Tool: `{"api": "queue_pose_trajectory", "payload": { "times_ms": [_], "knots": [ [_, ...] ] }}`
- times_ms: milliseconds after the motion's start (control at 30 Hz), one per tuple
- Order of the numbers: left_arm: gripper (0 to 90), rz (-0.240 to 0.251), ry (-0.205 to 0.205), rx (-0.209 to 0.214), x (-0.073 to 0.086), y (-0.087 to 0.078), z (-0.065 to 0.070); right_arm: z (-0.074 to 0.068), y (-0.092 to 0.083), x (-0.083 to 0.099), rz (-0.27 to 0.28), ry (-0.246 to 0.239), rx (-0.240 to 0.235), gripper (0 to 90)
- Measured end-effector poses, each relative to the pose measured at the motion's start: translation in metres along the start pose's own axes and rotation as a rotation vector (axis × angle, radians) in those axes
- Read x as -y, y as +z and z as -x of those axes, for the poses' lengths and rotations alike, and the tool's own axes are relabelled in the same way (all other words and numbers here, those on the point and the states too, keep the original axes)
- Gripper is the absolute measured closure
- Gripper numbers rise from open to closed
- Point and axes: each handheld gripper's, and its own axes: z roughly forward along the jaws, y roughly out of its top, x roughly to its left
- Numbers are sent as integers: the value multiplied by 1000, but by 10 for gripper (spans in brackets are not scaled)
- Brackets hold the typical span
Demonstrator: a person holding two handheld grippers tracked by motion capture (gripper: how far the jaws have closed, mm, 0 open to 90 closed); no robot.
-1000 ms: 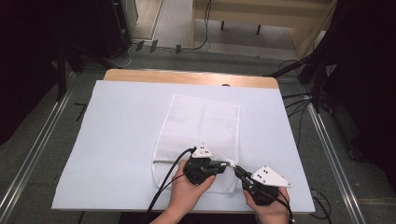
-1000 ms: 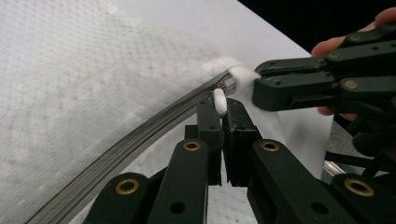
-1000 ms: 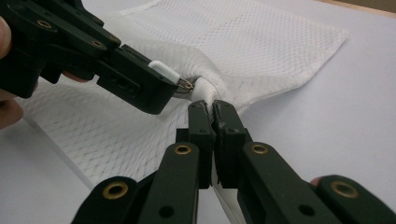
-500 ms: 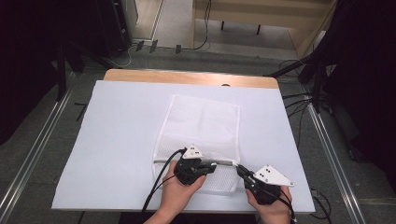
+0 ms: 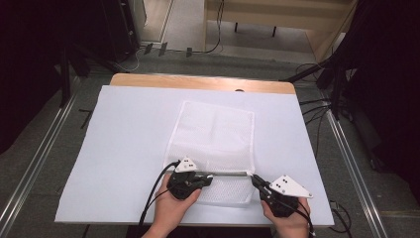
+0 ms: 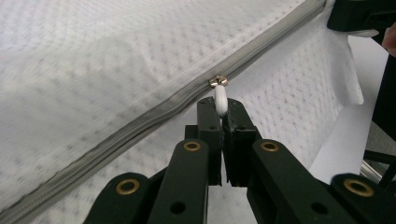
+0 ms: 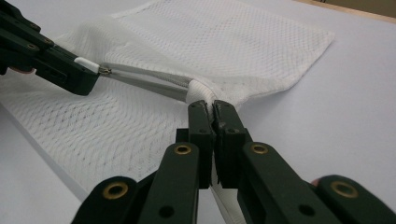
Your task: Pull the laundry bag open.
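"Standing over the table: white mesh bag (image 5: 214,144) flat on the white sheet (image 5: 124,148), centre, running 12 to 6 o'clock. Zipper (image 5: 228,173) crosses it near the 6 o'clock end."

"Left gripper (image 5: 208,177)?"

"At roughly 7 o'clock of the bag, hand (image 5: 171,208) under it. In the left gripper view the jaws are pinched together on the white zipper pull (image 6: 220,100), metal slider (image 6: 218,81) just past the tips on the grey zipper tape (image 6: 140,126)."

"Right gripper (image 5: 255,179)?"

"At 5 o'clock, by the bag's corner. The right gripper view has the jaws closed on a bunched white fold of the bag's edge (image 7: 201,93) at the zipper's end. Could be a fabric tab, hard to say at this angle."

"Zipper open or closed?"

"Looks parted between the two grippers, closed beyond the slider. Wooden table edge (image 5: 198,82) at 12 o'clock, cables (image 5: 153,191) trailing off the left gripper toward 6."
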Motion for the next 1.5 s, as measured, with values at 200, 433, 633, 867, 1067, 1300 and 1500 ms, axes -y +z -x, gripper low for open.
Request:
{"api": "queue_pose_trajectory", "payload": {
  "times_ms": [200, 433, 633, 867, 1067, 1300, 1500],
  "knots": [
    [882, -3, -7, -23, 5, -11, -8, 4, -2, -1, 5, 12, 12, 885],
    [882, 0, -52, -51, 18, -29, -27, 12, -6, -1, 8, 37, 32, 885],
    [882, 1, -54, -78, 24, -50, -37, 12, -5, -1, 9, 33, 30, 886],
    [882, -12, -62, -86, 31, -61, -45, 14, -5, -2, 1, 43, 46, 894],
    [883, -18, -68, -107, 38, -70, -50, 17, -5, -1, -4, 54, 48, 900],
    [883, -21, -99, -126, 48, -81, -62, 22, -7, 0, -15, 70, 73, 900],
    [882, -37, -103, -125, 52, -85, -65, 21, -7, 0, -18, 69, 67, 900]
  ]
}}
